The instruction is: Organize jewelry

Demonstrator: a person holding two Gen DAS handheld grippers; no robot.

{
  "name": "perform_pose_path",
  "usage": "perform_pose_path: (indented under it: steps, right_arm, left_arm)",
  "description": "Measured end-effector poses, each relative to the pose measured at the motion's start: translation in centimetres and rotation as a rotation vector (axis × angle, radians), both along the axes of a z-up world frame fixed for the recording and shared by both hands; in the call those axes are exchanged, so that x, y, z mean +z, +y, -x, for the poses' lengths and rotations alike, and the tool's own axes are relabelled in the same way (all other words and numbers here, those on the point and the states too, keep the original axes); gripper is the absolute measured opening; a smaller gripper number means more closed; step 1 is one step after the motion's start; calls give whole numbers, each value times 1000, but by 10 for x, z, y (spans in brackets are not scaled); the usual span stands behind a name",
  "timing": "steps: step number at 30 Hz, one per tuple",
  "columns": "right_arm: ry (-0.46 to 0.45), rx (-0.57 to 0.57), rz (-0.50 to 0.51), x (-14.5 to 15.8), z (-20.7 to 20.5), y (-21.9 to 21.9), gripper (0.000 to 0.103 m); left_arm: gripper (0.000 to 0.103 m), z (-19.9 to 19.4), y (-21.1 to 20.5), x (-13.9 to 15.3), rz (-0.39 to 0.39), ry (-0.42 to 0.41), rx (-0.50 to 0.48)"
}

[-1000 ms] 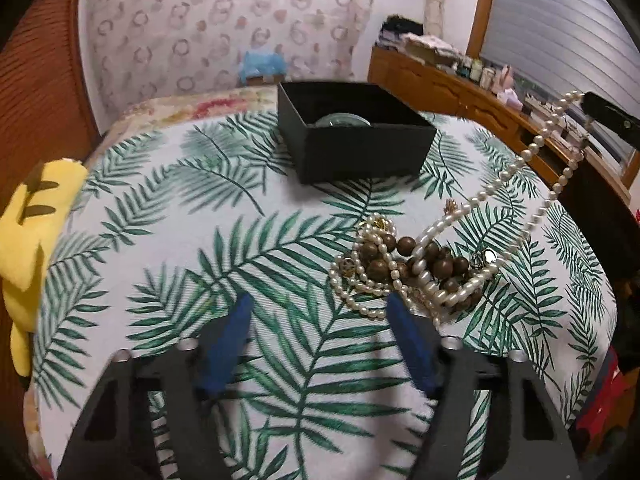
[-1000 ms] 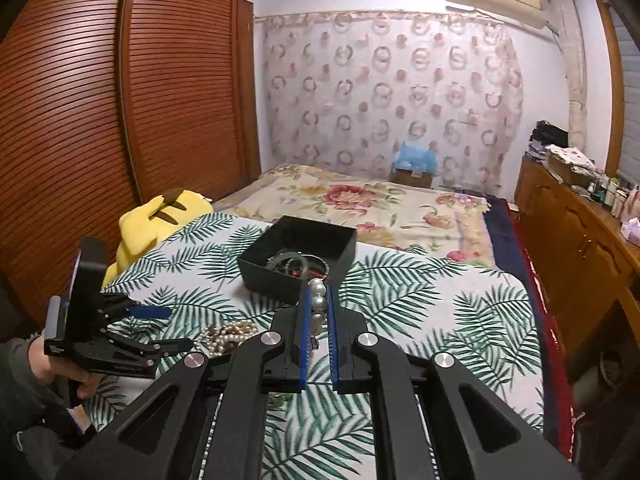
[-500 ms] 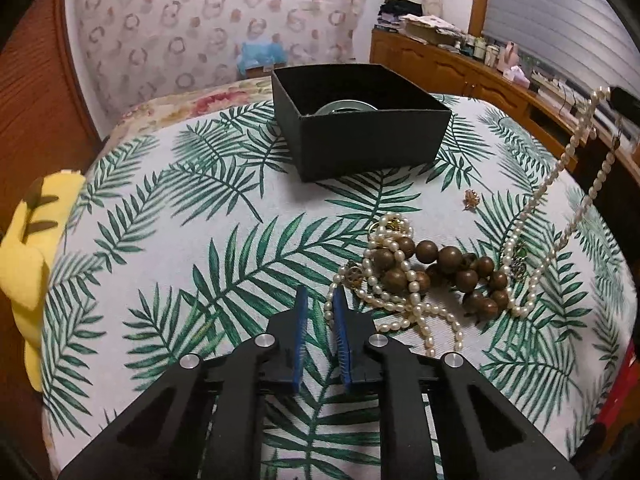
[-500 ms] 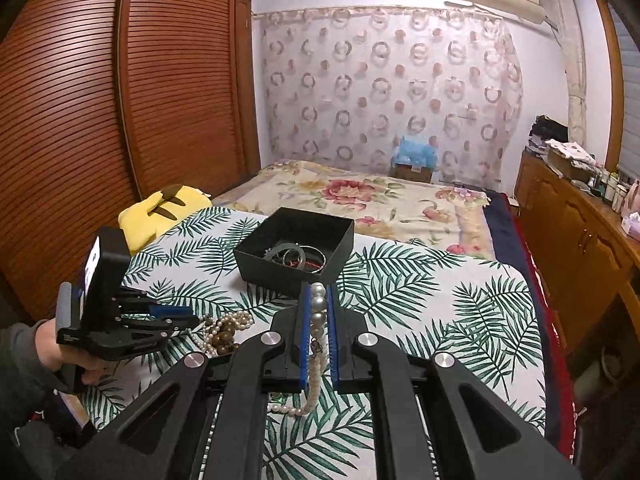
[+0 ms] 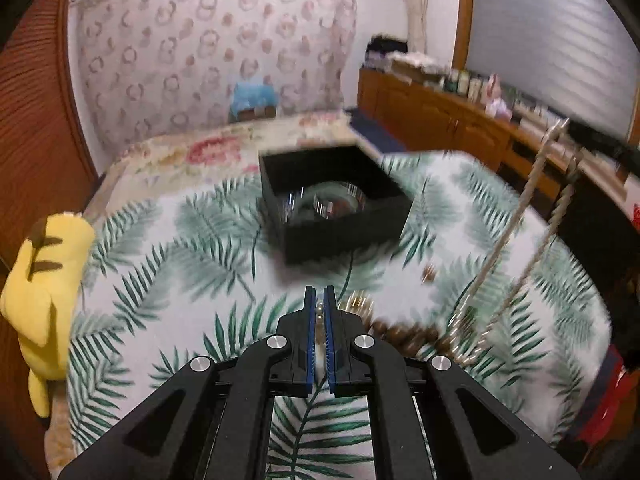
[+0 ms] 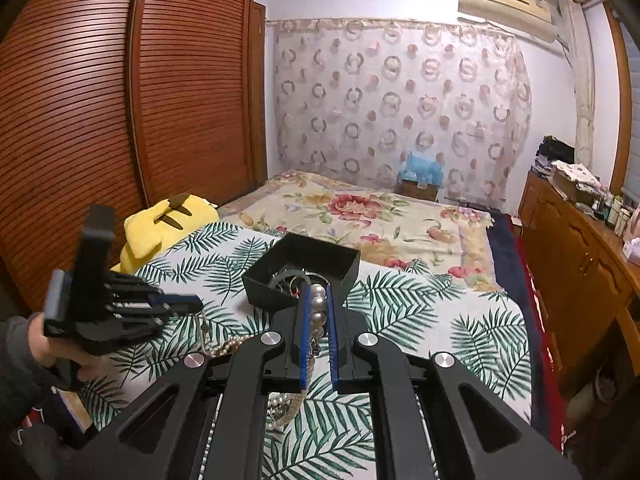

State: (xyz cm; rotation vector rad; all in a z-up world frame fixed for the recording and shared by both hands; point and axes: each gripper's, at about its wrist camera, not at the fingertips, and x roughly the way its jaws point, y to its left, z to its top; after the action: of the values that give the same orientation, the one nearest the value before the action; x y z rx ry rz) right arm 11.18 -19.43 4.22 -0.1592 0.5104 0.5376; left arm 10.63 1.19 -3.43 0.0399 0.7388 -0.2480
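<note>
- The right hand-held gripper [image 6: 318, 312] pinches a pearl necklace [image 6: 318, 303]; its two strands hang taut down to the pile on the palm-print cloth [image 6: 400, 312], seen at the right of the left wrist view.
- The left hand-held gripper [image 5: 319, 312] has just been closing and is now pressed together; something small and pale sits between its blue fingers [image 5: 308, 320], likely a bit of pearl strand, though blur keeps me from saying for sure.
- The pile [image 5: 416, 336], brown wooden beads tangled with pearls, lies just right of the left gripper's tips, still on the cloth.
- The black box [image 5: 336, 208] stands farther off, open, with bangles already inside.
- Step in hand, as I judge it: pulling the necklace free of the tangle, one end in each gripper.
- The next move calls for lifting until the strand clears the brown beads, then carrying it over the box's rim and letting go; a snag could drag the beads along.
</note>
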Motion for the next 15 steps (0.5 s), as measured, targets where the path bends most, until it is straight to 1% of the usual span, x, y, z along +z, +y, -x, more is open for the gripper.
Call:
perform_pose_path:
  steps: [8, 12, 15]
  right_arm:
    - [-48, 14, 15, 27, -6, 8, 9]
    - [-70, 19, 30, 39, -12, 10, 9]
    - [-83, 23, 35, 46, -17, 11, 9]
  left_arm:
    - [3, 7, -2, 69, 46, -147, -8]
    - [3, 4, -3, 92, 47, -195, -7]
    - [3, 1, -4, 103, 52, -213, -8]
